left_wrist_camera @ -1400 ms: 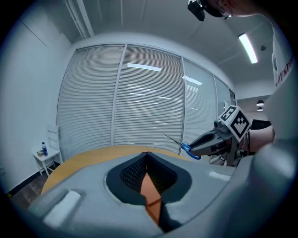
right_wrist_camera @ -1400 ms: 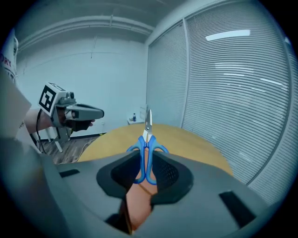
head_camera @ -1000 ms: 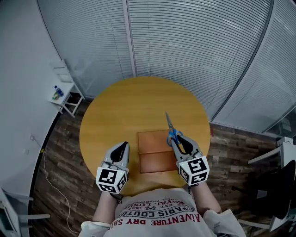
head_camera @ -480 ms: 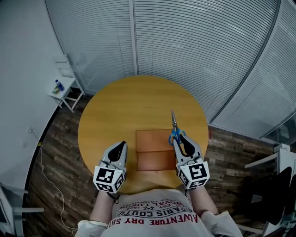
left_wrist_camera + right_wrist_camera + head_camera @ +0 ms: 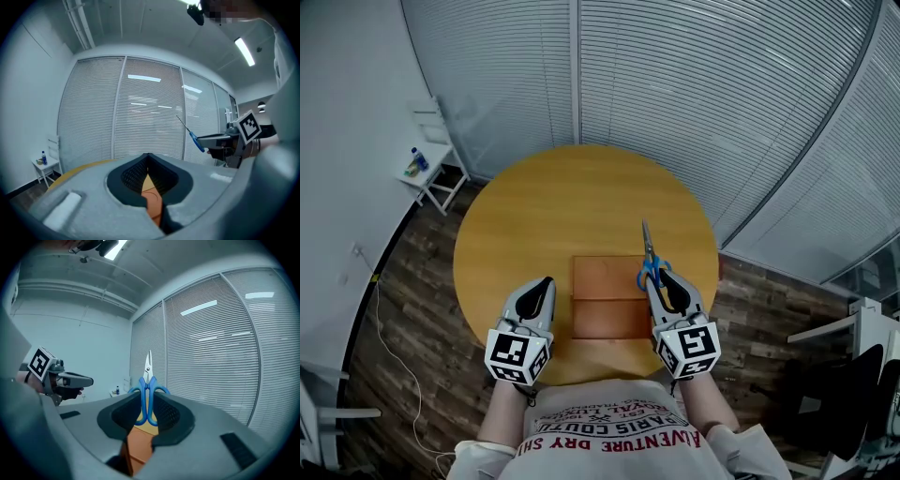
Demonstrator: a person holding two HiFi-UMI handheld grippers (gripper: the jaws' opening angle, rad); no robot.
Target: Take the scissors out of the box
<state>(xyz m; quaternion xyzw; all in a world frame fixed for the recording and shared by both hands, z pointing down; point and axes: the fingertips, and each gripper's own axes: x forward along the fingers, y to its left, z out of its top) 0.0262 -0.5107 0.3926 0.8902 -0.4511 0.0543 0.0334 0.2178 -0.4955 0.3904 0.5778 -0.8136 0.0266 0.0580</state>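
Round table (image 5: 544, 216), yellow-tan wood top, plain smooth surface. It stands on a dark plank floor (image 5: 412, 309).

One item rests directly on the top: a flat rectangular box (image 5: 605, 309), reddish-brown. A seam runs across it, splitting a far half from a near half. Cannot tell whether that is a lid folded open or two joined parts.

Beyond the box, bare tabletop runs to the far rim. Bare wood also shows left and right of the box. The table's near rim is just behind the box.

Left of the box, off the table, a thin pale cable (image 5: 380, 319) trails over the floor.
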